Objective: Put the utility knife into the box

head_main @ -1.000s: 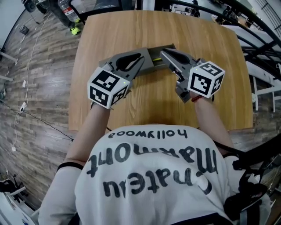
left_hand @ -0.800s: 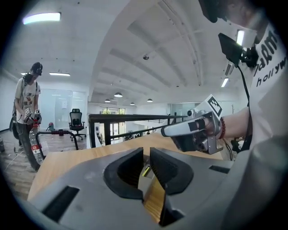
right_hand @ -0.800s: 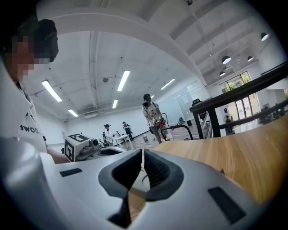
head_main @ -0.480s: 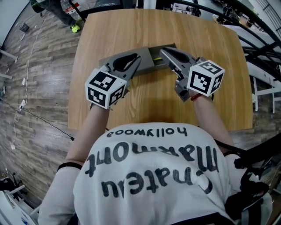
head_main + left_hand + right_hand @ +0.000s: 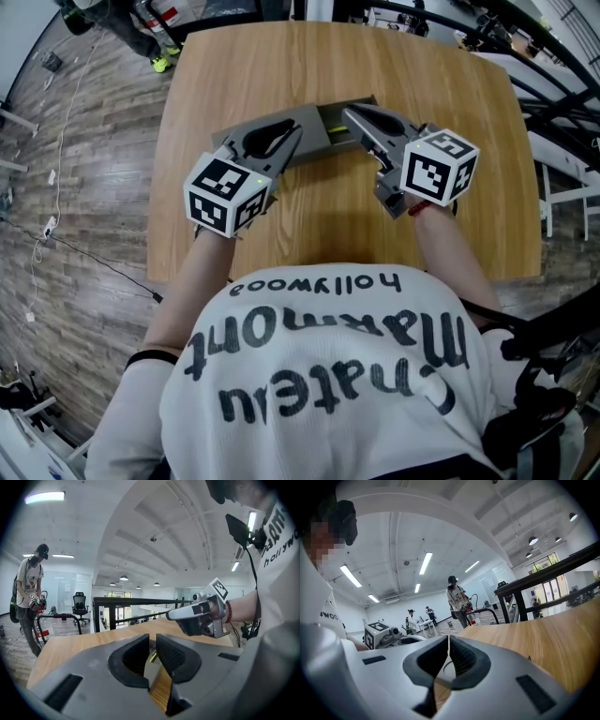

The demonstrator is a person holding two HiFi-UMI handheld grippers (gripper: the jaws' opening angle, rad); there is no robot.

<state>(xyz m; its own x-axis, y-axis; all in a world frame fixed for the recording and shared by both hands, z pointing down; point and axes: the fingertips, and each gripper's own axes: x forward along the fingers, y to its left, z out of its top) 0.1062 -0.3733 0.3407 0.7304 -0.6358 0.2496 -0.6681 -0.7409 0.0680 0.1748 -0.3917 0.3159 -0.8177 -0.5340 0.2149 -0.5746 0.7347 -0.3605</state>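
A long grey box (image 5: 319, 139) lies across the middle of the wooden table (image 5: 422, 66). A yellow bit of the utility knife (image 5: 336, 128) shows inside it. My left gripper (image 5: 302, 127) rests over the box's left part. Only a thin slit remains between its jaws, and nothing is held in it. In the left gripper view (image 5: 153, 638) the yellow knife (image 5: 152, 656) and wood show through that slit. My right gripper (image 5: 347, 111) points at the box's right end with its tips touching and nothing in them (image 5: 448, 638).
The table's far and side edges drop to a wood-plank floor (image 5: 84, 141). Black railings (image 5: 553, 84) run along the right. A person (image 5: 30, 588) stands at a distance beyond the table; other people (image 5: 457, 599) stand in the hall behind.
My left gripper has shifted slightly toward me and to the left along the box. The right gripper and the box have stayed put.
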